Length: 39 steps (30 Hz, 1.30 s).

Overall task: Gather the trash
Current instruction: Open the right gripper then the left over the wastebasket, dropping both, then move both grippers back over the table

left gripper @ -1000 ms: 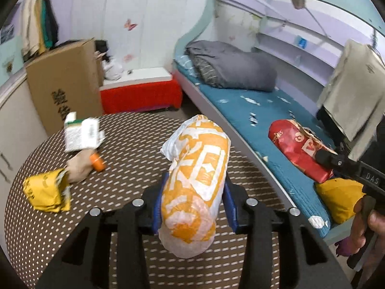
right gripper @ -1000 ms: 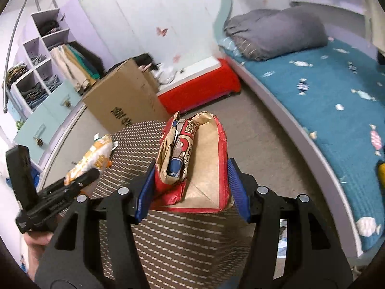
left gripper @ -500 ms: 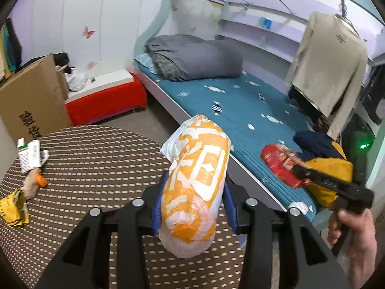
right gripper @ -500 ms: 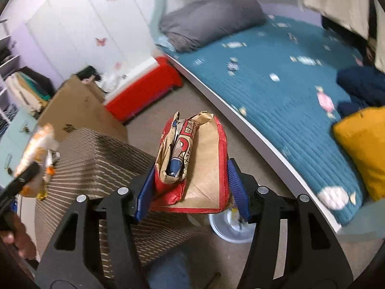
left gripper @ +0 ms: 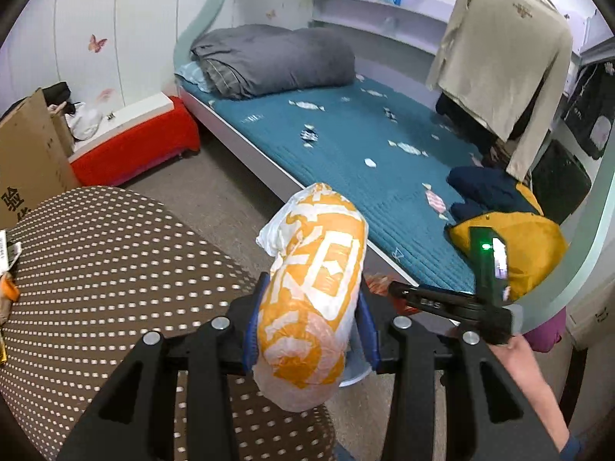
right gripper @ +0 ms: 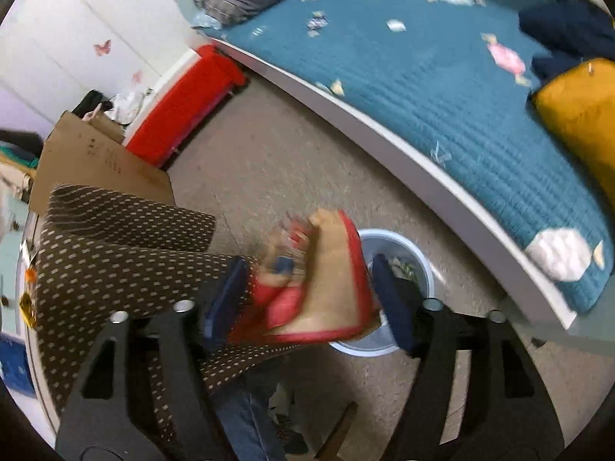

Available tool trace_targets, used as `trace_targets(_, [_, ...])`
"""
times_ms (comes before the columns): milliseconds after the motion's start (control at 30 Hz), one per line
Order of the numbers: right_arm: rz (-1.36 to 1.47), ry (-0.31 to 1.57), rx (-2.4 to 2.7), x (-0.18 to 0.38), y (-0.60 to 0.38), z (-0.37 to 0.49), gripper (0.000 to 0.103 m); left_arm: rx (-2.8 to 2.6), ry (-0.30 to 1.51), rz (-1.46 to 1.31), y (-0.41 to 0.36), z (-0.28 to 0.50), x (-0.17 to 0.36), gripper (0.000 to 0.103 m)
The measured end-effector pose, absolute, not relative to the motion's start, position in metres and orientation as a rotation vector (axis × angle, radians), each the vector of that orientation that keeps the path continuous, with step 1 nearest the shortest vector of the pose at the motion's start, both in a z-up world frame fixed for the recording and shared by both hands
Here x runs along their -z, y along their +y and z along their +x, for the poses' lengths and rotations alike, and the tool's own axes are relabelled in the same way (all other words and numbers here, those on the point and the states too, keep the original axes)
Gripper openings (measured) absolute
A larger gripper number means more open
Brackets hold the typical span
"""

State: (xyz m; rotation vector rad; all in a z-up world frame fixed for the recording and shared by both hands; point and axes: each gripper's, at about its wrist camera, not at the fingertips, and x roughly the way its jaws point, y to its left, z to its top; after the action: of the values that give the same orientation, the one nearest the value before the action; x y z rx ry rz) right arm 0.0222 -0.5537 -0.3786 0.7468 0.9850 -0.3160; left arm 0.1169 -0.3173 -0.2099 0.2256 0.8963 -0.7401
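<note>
My left gripper (left gripper: pixel 309 319) is shut on a crumpled orange-and-white plastic bag (left gripper: pixel 315 269), held above the edge of the dotted brown table (left gripper: pixel 96 269). In the right wrist view my right gripper (right gripper: pixel 307 292) hangs over a pale blue bin (right gripper: pixel 423 265) on the floor. Its jaws are opening. A red and tan paper bag (right gripper: pixel 330 280) sits blurred and tilted between them, with a gap at the left pad. The left wrist view shows the right gripper (left gripper: pixel 403 292) low at the right, a hand behind it, and a sliver of the bin (left gripper: pixel 355 368).
A teal bed (right gripper: pixel 442 88) with a yellow cushion (right gripper: pixel 576 115) runs along the right. A cardboard box (right gripper: pixel 96 165) and a red bench (right gripper: pixel 184 103) stand beyond the table. Small scraps lie at the table's left edge (left gripper: pixel 7 292). Jeans-clad legs (right gripper: pixel 246 415) are below.
Both grippers swung from over the table toward the floor beside the bed. The right one sank over the bin and its jaws widened, and the red bag tilted loose.
</note>
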Motion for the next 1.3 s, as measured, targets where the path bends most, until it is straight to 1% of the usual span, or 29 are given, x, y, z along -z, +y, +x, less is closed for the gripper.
trace_targets(33, [0.765,0.985,0.318,0.383,-0.557,0.022,0.086,0.742,0.901,0.230,-0.321,0.116,0.213,0.041])
trace_targets(100, [0.798,0.987,0.334,0.390,-0.561,0.019,0.091,0.750,0.918,0.243,-0.331,0.115,0.220,0.041])
trace_targets(200, [0.836,0.958,0.354,0.390,-0.569,0.008,0.092,0.768,0.951,0.270,-0.350,0.114,0.234,0.041])
trace_targets(400, [0.861,0.858,0.399,0.364,-0.589,-0.025,0.094,0.821,1.045,0.326,-0.388,0.114,0.269,0.041])
trace_targets(500, [0.849,0.825,0.415,0.349,-0.597,-0.036,0.095,0.838,1.087,0.364,-0.407,0.114,0.286,0.044])
trace_targets(533, [0.848,0.818,0.417,0.345,-0.598,-0.038,0.095,0.843,1.100,0.376,-0.413,0.114,0.291,0.049])
trace_targets(600, [0.844,0.804,0.416,0.338,-0.600,-0.043,0.095,0.845,1.132,0.392,-0.423,0.116,0.302,0.062])
trace_targets(633, [0.842,0.800,0.412,0.336,-0.601,-0.045,0.095,0.843,1.136,0.391,-0.426,0.118,0.305,0.074])
trace_targets(667, [0.841,0.798,0.407,0.334,-0.600,-0.045,0.095,0.838,1.131,0.388,-0.428,0.120,0.305,0.083])
trace_targets(733, [0.837,0.796,0.396,0.332,-0.599,-0.045,0.095,0.809,1.122,0.387,-0.430,0.123,0.307,0.090])
trace_targets(800, [0.827,0.795,0.390,0.329,-0.595,-0.046,0.095,0.796,1.155,0.384,-0.429,0.127,0.306,0.090])
trace_targets(867, [0.818,0.795,0.392,0.326,-0.591,-0.047,0.097,0.802,1.148,0.369,-0.425,0.127,0.301,0.090])
trace_targets(1300, [0.710,0.779,0.419,0.288,-0.561,-0.036,0.097,0.778,0.960,0.284,-0.376,0.113,0.230,0.090])
